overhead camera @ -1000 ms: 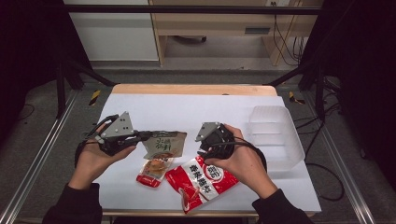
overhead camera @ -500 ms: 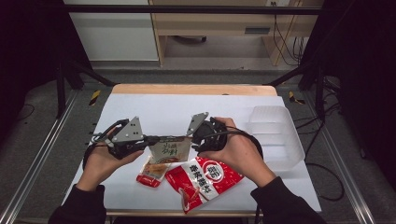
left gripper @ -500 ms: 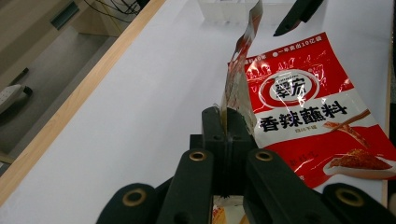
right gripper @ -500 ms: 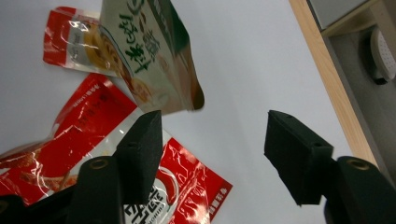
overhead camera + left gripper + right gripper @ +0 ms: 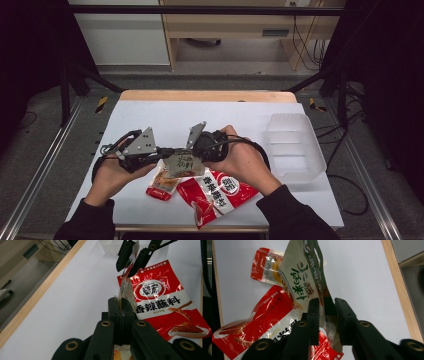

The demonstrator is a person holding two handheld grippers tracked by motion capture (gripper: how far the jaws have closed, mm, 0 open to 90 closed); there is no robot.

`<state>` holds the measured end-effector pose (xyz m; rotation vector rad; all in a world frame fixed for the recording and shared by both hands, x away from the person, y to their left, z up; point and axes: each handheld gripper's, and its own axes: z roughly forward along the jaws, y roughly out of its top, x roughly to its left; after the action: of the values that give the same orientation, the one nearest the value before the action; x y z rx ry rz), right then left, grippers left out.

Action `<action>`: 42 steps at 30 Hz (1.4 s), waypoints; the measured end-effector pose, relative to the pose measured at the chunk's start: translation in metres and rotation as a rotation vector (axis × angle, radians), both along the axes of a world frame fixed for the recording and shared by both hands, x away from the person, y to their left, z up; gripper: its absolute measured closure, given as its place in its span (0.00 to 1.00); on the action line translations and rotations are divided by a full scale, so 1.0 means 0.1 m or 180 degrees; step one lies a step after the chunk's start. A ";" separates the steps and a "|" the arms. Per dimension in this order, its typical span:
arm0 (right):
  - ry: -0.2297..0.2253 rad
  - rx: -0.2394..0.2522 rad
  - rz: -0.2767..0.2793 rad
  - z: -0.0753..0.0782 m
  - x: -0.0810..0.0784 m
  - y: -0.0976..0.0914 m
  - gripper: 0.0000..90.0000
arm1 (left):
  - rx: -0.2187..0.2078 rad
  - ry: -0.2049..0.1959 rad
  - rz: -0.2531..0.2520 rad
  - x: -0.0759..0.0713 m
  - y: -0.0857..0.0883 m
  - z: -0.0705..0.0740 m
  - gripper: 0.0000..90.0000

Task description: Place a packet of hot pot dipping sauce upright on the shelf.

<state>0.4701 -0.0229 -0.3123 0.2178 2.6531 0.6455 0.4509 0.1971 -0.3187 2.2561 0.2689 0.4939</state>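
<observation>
A grey-green sachet (image 5: 182, 164) with green writing hangs above the white table between my two grippers. My left gripper (image 5: 166, 152) is shut on its left edge; in the left gripper view the jaws (image 5: 121, 303) pinch the foil edge-on. My right gripper (image 5: 194, 154) is at the opposite edge. Its jaws have just been closing and now stand narrowly apart, with the sachet (image 5: 304, 277) between them but not pressed. The right gripper (image 5: 327, 306) also appears as two black jaws around the far edge in the left gripper view (image 5: 133, 258).
A large red sachet (image 5: 215, 192) lies flat near the front edge, under my right hand. A small red and orange sachet (image 5: 162, 185) lies to its left. A clear plastic container (image 5: 295, 145) stands at the right. The far half of the table (image 5: 210, 115) is bare.
My left gripper has lifted the grey-green sachet off the table. My right gripper has moved left to the sachet, and its jaws have narrowed around the edge.
</observation>
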 end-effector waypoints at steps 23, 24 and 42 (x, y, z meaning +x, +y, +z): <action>-0.0011 -0.0153 0.0000 0.05 -0.01 0.01 1.00 | -0.0239 0.0098 0.0021 0.04 0.01 -0.05 0.84; -0.0021 -0.0197 0.0015 0.06 -0.01 0.01 1.00 | -0.0331 0.0100 0.0024 0.04 0.02 -0.05 0.84; -0.0348 -0.0059 -0.0451 0.42 0.12 -0.84 1.00 | -0.0536 0.0267 0.0432 0.13 0.10 -0.47 0.10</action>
<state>0.4820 -0.1073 -0.2705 0.3517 2.5114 0.5701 0.4640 0.2072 -0.3660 2.1057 0.4910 0.4309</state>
